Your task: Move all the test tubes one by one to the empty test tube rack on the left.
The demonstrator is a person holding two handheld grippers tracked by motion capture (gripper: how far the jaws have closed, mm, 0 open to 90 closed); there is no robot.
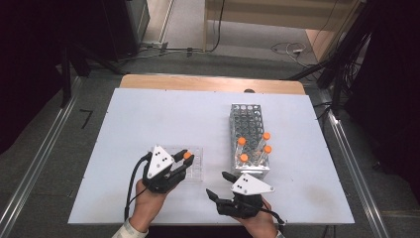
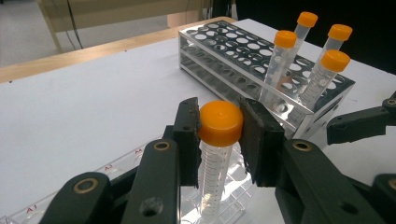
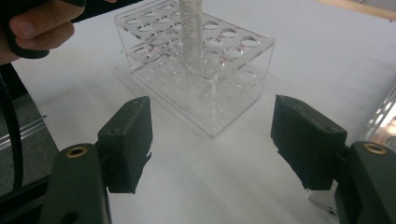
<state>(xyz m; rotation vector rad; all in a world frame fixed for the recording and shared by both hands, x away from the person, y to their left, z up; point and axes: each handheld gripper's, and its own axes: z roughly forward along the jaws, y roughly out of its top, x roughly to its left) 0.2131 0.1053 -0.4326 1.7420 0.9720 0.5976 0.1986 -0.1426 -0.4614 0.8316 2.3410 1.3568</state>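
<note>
Orange-capped clear tube (image 2: pixel 219 140) stands upright in the clear rack (image 3: pixel 224 88).

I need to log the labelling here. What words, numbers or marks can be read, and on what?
"A1": red, on the clear plastic rack's top edge.
Next red label along that edge: blurred, unreadable.
Scale marks on the orange-capped tube: too small to read.
Red marks by the rack's holes: too small to read.

Colours from my end: the tube (image 2: pixel 215 172) I'm holding is clear with an orange cap (image 2: pixel 221 122), same as the four in the silver metal rack (image 1: pixel 249 130). The other rack (image 3: pixel 201 70) is see-through plastic, the grippers are black, and the table (image 1: pixel 163 114) is pale bluish white.
</note>
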